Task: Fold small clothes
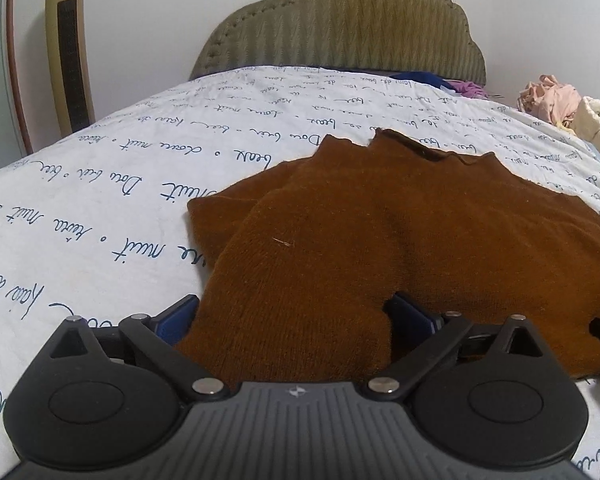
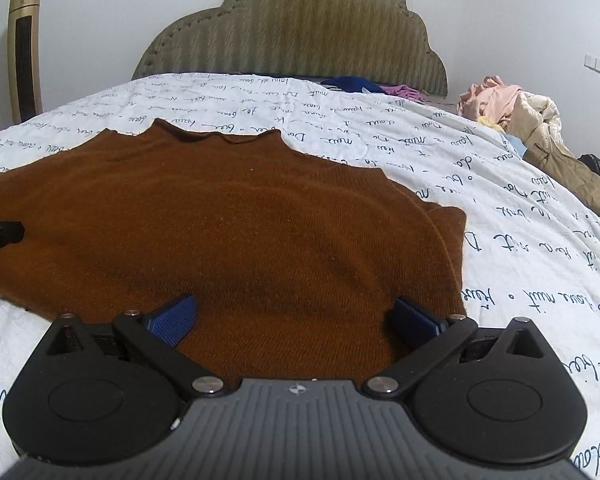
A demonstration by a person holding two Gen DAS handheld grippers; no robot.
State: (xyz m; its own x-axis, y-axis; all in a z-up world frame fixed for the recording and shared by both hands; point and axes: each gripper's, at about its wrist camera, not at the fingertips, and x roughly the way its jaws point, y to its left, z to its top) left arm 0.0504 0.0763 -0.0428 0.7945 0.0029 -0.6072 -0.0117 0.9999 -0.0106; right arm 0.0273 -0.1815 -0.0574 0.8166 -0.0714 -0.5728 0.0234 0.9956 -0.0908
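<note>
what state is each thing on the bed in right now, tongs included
brown sweater: lying flat on the bed, sleeves folded in, near hem between both tongs
left tongs: open, hem between the fingers, not pinched
right tongs: open, hem between the fingers, not pinched
bedsheet: spread, lightly wrinkled
pile of clothes: crumpled, unfolded, at the bed's far right

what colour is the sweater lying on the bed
Rust brown knit sweater, plain with no pattern; clearest in the right wrist view.

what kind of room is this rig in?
Most likely a home bedroom. A bed with a script-printed white cover and a padded headboard, a brown sweater spread on it, and a heap of other clothes at the far right.
</note>
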